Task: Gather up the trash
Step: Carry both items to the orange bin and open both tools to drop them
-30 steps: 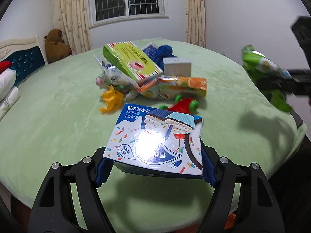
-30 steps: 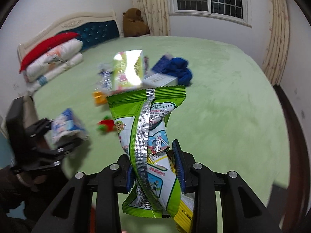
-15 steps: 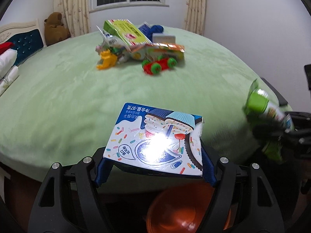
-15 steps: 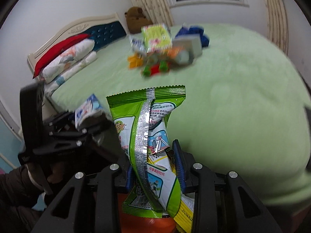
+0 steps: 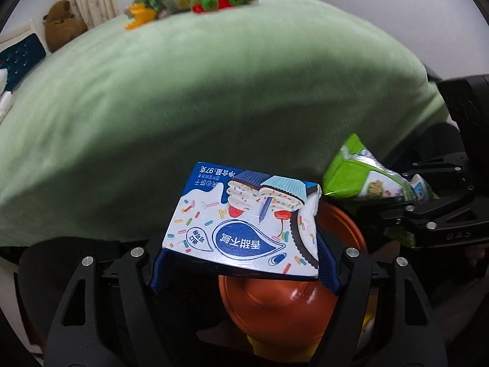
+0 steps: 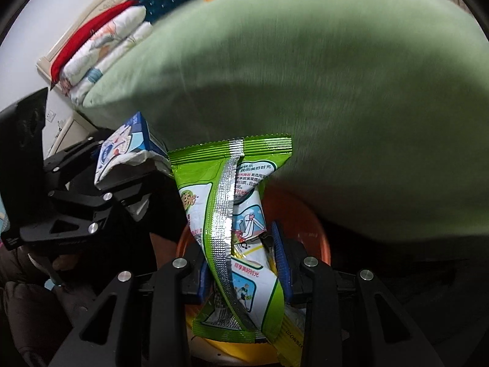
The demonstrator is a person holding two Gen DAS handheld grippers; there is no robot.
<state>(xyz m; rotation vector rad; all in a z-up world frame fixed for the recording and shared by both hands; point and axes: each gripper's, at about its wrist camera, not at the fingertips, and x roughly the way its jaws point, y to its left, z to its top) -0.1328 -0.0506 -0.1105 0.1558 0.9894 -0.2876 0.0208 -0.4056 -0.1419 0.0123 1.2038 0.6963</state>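
Your left gripper was clamped on the blue-and-white cardboard biscuit box, which hung flat above the round orange plastic bin beside the green-covered bed. Your right gripper pinched the crumpled green foil snack wrapper upright over that bin, just beside the box.

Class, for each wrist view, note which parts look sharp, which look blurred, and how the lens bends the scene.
Left wrist view: blue cookie box crisp, green bedspread smeared and bulging, orange bin in shade. Right wrist view: green snack wrapper sharp with a shiny seam, bedspread streaked, corners dark.
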